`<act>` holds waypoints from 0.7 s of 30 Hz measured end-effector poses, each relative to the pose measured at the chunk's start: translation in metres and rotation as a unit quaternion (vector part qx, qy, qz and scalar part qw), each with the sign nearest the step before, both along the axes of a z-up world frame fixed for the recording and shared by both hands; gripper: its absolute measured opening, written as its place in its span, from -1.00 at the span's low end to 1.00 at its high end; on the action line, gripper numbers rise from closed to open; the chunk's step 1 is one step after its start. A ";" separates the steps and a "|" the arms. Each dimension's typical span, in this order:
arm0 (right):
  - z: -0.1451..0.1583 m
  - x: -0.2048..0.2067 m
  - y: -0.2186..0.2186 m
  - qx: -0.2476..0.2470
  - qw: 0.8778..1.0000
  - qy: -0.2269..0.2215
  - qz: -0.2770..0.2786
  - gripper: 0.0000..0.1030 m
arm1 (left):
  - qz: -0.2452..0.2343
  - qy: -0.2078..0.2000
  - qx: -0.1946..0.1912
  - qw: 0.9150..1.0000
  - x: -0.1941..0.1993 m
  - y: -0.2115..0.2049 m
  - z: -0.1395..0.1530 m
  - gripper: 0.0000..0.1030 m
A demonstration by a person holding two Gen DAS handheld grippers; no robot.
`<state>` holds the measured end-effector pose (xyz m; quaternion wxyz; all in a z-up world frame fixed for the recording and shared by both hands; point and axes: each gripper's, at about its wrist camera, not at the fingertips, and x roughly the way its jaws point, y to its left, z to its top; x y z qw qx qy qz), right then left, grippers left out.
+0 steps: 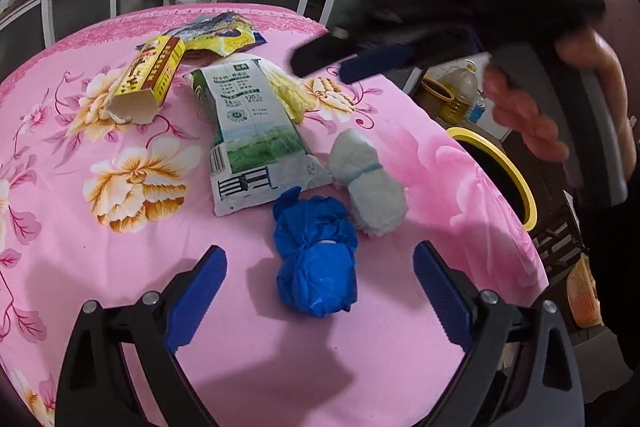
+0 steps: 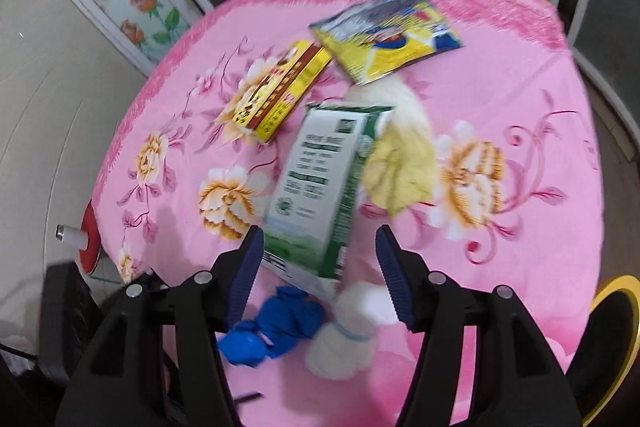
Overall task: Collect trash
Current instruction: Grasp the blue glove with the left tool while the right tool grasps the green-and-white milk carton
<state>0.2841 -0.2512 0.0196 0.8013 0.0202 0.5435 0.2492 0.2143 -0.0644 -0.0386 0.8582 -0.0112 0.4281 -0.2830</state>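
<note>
Trash scattered on my pink floral tabletop [image 1: 120, 267].
Flattened milk carton [image 1: 256, 135] centre; tied blue bag [image 1: 316, 267] and white wad [image 1: 372, 187] just beside it; open yellow box [image 1: 148, 79], snack wrapper [image 1: 224, 35] further back.

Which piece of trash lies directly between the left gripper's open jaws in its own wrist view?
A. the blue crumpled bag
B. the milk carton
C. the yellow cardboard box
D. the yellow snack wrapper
A: the blue crumpled bag sits on the pink cloth centred ahead of the left gripper, whose jaws stand apart on either side without touching it.
</note>
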 end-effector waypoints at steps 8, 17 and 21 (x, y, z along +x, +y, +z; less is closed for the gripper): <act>-0.020 0.032 0.042 -0.048 0.996 0.078 0.019 0.21 | -0.002 0.016 -0.016 1.000 0.008 -0.005 -0.006 0.76; -0.042 0.059 0.056 -0.084 0.991 0.103 0.014 0.33 | -0.005 0.039 -0.012 0.999 0.020 -0.013 -0.023 0.70; -0.050 0.060 0.060 -0.105 0.989 0.099 0.012 0.21 | 0.002 0.034 0.005 0.999 0.022 -0.012 -0.026 0.15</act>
